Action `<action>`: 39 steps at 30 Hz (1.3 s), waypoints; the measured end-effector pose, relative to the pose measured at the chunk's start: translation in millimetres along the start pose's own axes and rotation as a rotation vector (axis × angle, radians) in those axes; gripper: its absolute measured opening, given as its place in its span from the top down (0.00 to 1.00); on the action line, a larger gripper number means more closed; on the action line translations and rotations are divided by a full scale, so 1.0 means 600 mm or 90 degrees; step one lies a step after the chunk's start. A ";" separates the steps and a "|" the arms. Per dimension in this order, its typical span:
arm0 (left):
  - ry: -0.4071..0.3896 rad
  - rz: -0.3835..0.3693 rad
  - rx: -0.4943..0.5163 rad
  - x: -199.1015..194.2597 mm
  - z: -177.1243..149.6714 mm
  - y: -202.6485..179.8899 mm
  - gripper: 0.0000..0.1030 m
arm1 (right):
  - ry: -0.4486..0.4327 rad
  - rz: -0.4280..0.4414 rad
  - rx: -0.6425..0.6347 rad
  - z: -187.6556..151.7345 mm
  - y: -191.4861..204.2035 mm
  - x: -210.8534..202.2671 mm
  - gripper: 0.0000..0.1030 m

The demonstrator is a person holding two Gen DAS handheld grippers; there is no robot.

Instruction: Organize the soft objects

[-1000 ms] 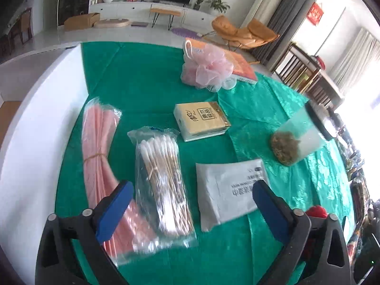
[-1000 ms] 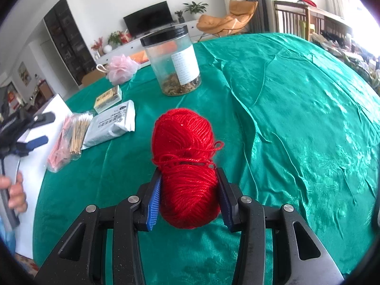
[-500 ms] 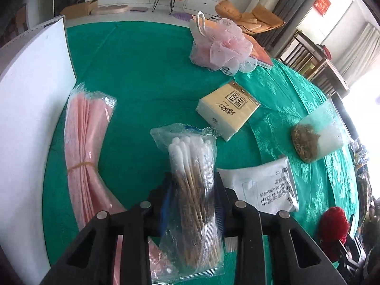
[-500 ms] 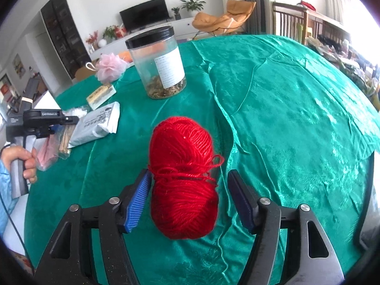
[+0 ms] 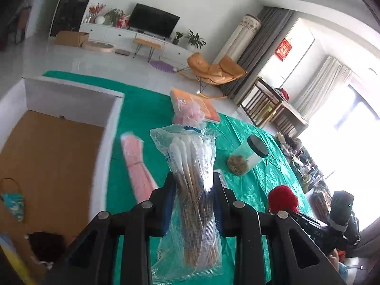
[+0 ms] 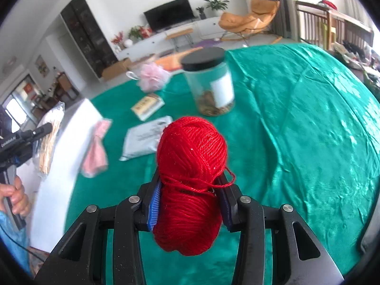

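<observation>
Left wrist view: the left tongs (image 5: 192,204) are pressed together on the bag of cotton swabs (image 5: 192,190), pinching it across its middle at centre frame. The bag stands upright between the pads, clear of the green table (image 5: 142,109); its swab heads rise above the grip and its sealed end hangs below. Judgement: light, crinkly and slippery film over loose thin sticks, so a mid-length hold on the bundle is the sound place. An open box (image 5: 47,156) with a brown floor fills the left of the frame, beside the table.

Right wrist view: the right tongs (image 6: 190,204) have just been closing and now pinch the red yarn ball (image 6: 190,190) at its waist, centre frame, its lower end below the pads and off the cloth. Judgement: soft, light, compressible; a loose strand at the right could snag. Upper centre stands a lidded jar (image 6: 209,83); left of it lie a pink mesh puff (image 6: 153,76), a tissue packet (image 6: 147,105) and a wipes pack (image 6: 144,140).
</observation>
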State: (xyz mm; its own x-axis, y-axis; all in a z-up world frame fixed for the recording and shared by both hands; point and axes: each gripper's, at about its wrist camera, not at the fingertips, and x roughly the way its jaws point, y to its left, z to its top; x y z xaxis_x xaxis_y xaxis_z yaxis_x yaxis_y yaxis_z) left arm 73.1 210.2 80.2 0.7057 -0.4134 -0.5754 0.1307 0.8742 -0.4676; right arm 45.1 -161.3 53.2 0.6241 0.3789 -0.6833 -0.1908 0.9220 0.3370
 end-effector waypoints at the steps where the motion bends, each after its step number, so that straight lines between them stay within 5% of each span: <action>1: -0.011 0.021 0.001 -0.034 -0.002 0.020 0.72 | -0.004 0.032 -0.013 0.008 0.038 -0.004 0.58; 7: -0.051 0.201 -0.017 -0.198 -0.034 0.153 0.71 | 0.026 0.260 -0.097 0.029 0.308 0.015 0.57; 8: -0.051 0.236 -0.030 -0.212 -0.044 0.177 0.64 | 0.038 0.294 -0.110 0.026 0.353 0.025 0.57; 11: -0.061 0.336 -0.088 -0.237 -0.072 0.236 0.06 | 0.076 0.373 -0.128 0.013 0.455 0.066 0.45; 12: -0.077 0.347 -0.106 -0.248 -0.080 0.247 0.05 | 0.095 0.382 -0.138 0.007 0.478 0.084 0.30; 13: -0.088 0.345 -0.118 -0.252 -0.087 0.254 0.05 | 0.107 0.377 -0.143 0.000 0.490 0.096 0.27; 16: -0.094 0.318 -0.115 -0.240 -0.094 0.249 0.04 | 0.086 0.334 -0.150 -0.016 0.466 0.101 0.28; 19: -0.080 0.261 -0.079 -0.210 -0.098 0.202 0.04 | 0.038 0.215 -0.165 -0.026 0.390 0.096 0.28; 25: -0.006 0.085 0.068 -0.102 -0.122 0.003 0.04 | 0.006 -0.079 -0.123 -0.077 0.151 0.105 0.28; 29: 0.091 0.005 0.157 0.014 -0.194 -0.111 0.04 | 0.008 -0.206 -0.081 -0.116 0.021 0.096 0.28; 34: 0.200 0.036 0.150 0.160 -0.271 -0.129 0.04 | 0.003 -0.258 -0.044 -0.153 -0.048 0.081 0.28; 39: 0.177 0.130 0.180 0.207 -0.285 -0.099 0.04 | 0.008 -0.254 -0.055 -0.160 -0.048 0.086 0.24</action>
State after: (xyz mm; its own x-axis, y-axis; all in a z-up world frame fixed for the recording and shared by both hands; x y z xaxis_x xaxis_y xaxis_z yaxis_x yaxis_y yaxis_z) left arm 34.0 63.0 -78.3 0.5277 -0.2446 -0.8134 0.2207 0.9642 -0.1468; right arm 10.4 -160.7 -54.0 0.6525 -0.0090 -0.7577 0.0012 0.9999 -0.0108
